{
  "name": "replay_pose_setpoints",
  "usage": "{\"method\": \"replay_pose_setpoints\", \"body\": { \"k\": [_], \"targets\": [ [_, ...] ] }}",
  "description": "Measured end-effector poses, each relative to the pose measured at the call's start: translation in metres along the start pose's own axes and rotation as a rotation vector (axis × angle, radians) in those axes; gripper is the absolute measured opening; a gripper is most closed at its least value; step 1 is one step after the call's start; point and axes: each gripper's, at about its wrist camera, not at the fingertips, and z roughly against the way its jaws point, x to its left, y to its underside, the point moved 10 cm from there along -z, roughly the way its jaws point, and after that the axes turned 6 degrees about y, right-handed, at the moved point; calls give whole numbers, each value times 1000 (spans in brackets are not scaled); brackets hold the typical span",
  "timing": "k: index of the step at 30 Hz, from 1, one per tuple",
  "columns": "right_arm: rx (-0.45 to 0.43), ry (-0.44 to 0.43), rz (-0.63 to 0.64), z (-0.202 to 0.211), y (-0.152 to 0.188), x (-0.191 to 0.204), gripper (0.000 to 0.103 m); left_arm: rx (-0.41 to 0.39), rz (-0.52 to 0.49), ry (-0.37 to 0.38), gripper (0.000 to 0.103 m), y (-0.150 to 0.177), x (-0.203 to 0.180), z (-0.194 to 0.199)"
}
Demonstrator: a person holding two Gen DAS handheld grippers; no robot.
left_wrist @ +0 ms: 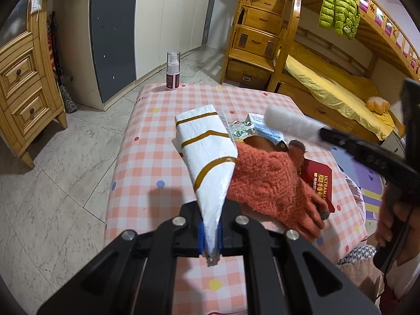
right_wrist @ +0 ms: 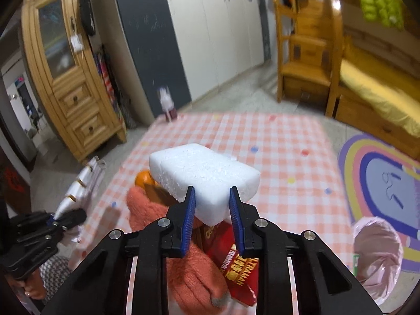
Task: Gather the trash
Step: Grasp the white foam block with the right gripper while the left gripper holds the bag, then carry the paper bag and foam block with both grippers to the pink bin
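Observation:
My left gripper (left_wrist: 210, 239) is shut on the narrow end of a white wrapper with brown stripes (left_wrist: 204, 147), which sticks out forward over the pink checked table (left_wrist: 147, 136). The right wrist view shows that gripper (right_wrist: 55, 216) and wrapper (right_wrist: 78, 183) at the lower left. My right gripper (right_wrist: 212, 204) has its blue pads pressed on a corner of a white foam block (right_wrist: 204, 176), held above the table (right_wrist: 288, 152). In the left wrist view the foam block (left_wrist: 288, 124) hangs over the clutter with the right gripper (left_wrist: 324, 134) behind it.
An orange knitted glove (left_wrist: 267, 183), a red Ultraman packet (left_wrist: 319, 181), a foil blister (left_wrist: 240, 130) and a small box (left_wrist: 258, 122) lie on the table. An orange (right_wrist: 144, 179) sits by the glove (right_wrist: 194, 275). A spray bottle (left_wrist: 173, 71) stands at the far edge. A pink-lined bin (right_wrist: 378, 257) is on the floor.

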Motion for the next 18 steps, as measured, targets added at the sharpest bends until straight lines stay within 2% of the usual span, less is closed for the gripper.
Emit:
{"method": "replay_pose_setpoints", "body": {
  "k": [2, 4, 11, 18],
  "targets": [
    [-63, 19, -6, 24, -8, -6, 26, -9, -8, 5, 5, -1, -4, 5],
    [-87, 29, -11, 43, -10, -10, 26, -20, -19, 17, 5, -3, -11, 9],
    [-71, 90, -37, 74, 20, -33, 28, -29, -79, 80, 5, 1, -51, 16],
    [-49, 184, -104, 90, 53, -72, 28, 6, -184, 166, 5, 18, -110, 6]
  ]
}}
